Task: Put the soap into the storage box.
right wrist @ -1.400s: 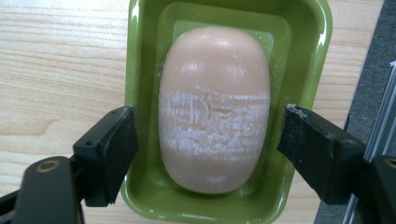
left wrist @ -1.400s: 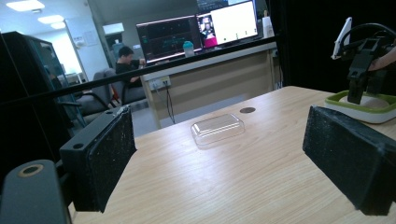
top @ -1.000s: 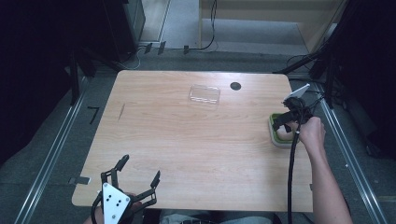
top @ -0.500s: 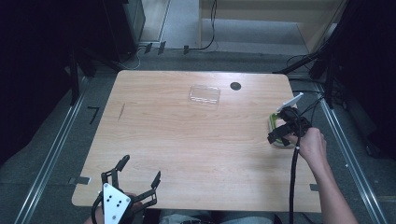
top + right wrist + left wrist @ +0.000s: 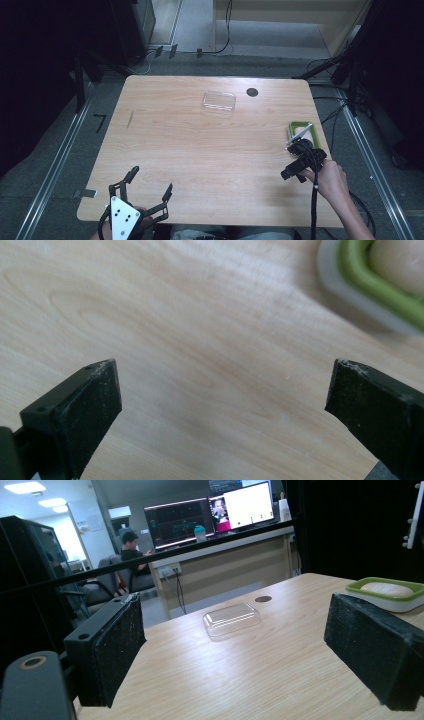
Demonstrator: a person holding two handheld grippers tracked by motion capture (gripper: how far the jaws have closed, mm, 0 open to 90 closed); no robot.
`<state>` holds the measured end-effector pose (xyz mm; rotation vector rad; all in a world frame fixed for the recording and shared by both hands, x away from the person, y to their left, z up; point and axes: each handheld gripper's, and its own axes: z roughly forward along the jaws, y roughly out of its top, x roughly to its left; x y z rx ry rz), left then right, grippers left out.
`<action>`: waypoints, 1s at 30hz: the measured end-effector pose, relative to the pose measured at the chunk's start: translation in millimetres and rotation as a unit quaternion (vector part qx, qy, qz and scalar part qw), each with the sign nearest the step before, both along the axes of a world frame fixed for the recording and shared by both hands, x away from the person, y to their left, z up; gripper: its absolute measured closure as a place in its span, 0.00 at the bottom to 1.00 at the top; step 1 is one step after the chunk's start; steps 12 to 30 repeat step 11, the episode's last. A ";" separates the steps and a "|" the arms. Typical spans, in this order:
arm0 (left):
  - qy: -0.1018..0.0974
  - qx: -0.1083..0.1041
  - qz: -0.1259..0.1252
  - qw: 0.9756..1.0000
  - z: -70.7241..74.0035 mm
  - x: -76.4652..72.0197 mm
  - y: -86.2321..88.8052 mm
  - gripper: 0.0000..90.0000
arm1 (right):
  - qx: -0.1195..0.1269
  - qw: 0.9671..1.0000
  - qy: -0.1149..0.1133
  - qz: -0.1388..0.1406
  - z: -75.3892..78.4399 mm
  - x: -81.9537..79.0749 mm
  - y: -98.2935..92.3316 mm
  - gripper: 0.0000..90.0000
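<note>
A green-rimmed soap dish [image 5: 292, 131] with a pale bar of soap [image 5: 303, 133] in it sits near the table's right edge. The dish [image 5: 370, 282] and soap [image 5: 400, 260] lie at the top right of the right gripper view. My right gripper [image 5: 294, 162] is just in front of the dish, over bare wood. Its jaws have just been opening and stand wide apart [image 5: 225, 400] with nothing between them. My left gripper [image 5: 152, 179] rests open at the front left corner, its jaws [image 5: 245, 650] empty and facing the dish [image 5: 360, 585].
A clear plastic lid [image 5: 219, 100] lies at the back middle of the table [image 5: 200, 145], with a small black round mark [image 5: 252, 92] to its right. The lid [image 5: 231, 619] is ahead of the left gripper. Dark floor and metal rails surround the table.
My right gripper has drawn back from over the soap dish toward the table's front edge, empty. The soap stays in the dish. The left gripper has not moved.
</note>
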<state>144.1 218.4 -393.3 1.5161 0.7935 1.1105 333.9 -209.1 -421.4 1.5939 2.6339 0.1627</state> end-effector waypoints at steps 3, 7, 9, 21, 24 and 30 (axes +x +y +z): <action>0.000 0.001 0.001 1.000 0.1 -0.1 0.2 0.11 | -0.003 1.000 0.012 0.008 -7.5 -7.4 1.2 0.01; 0.000 0.001 0.000 1.000 0.1 0.0 0.2 0.11 | -0.005 0.999 0.022 0.027 -18.8 -18.1 4.0 0.01; -0.001 0.000 0.000 1.000 0.2 -0.1 0.3 0.11 | -0.008 0.999 0.026 0.044 -25.0 -23.4 6.4 0.01; -0.003 0.000 0.001 1.000 0.0 -0.1 0.5 0.11 | -0.006 0.998 0.031 0.057 -30.5 -29.1 8.9 0.01; -0.003 0.000 0.001 1.000 0.0 -0.1 0.5 0.11 | -0.006 0.998 0.031 0.057 -30.5 -29.1 8.9 0.01; -0.003 0.000 0.001 1.000 0.0 -0.1 0.5 0.11 | -0.006 0.998 0.031 0.057 -30.5 -29.1 8.9 0.01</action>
